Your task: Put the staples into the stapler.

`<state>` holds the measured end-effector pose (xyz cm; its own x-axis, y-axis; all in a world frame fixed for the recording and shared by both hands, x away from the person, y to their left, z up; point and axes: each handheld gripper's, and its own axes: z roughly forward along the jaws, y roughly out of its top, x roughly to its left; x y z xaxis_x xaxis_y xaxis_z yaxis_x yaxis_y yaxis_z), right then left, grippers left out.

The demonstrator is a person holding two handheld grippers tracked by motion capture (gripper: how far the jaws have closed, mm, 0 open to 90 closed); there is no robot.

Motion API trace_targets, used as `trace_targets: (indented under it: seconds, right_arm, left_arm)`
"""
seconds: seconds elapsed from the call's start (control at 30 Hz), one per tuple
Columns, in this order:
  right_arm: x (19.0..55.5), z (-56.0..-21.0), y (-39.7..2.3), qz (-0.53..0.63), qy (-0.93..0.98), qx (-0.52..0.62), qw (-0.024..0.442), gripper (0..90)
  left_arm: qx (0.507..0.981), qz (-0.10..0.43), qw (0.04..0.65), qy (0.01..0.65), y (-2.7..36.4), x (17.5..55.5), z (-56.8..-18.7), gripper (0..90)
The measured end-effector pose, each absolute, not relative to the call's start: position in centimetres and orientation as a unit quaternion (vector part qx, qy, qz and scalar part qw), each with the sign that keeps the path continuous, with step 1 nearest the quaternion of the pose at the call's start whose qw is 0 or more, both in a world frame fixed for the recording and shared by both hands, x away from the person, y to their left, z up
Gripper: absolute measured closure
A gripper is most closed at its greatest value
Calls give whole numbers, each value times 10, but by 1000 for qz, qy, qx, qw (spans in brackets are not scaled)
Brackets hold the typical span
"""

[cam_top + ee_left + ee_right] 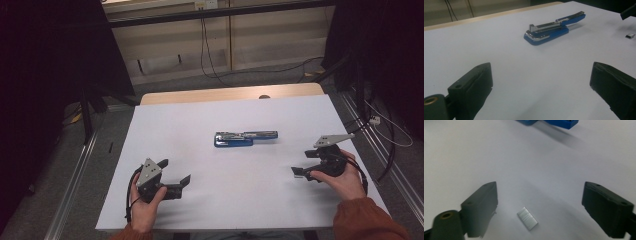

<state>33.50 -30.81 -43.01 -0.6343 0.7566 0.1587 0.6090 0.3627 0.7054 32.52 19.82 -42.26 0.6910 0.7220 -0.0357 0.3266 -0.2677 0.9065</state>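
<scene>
While the right hand-held gripper hangs wide open and empty, a small silver strip of staples lies on the white worktop between its jaws. Its long axis runs diagonally across the gap, and the opened blue stapler lies farther off, nearer the right hand than the left.

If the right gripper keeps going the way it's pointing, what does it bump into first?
Probably the small block of staples, lying on the white table between the open right gripper. The blue stapler lies farther along, though depth is hard to judge.
</scene>
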Motion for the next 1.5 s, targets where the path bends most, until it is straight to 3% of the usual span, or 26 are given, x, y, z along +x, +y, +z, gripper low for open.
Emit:
trace_targets:
  seconds: [0.2,0.37,0.6,1.5]
  right_arm:
    - [334,-429,-311,350,842,402,87,295]
    - [333,-431,-311,330,852,399,75,322]
    - [334,-432,-309,308,871,378,62,462]
    - [339,-435,-294,262,906,327,61,701]
  left_arm:
    - [771,198,501,340,198,325,-423,47]
    - [770,202,500,341,198,325,-423,47]
    - [769,202,498,346,199,327,-423,43]
    - [776,195,492,344,198,328,-425,43]
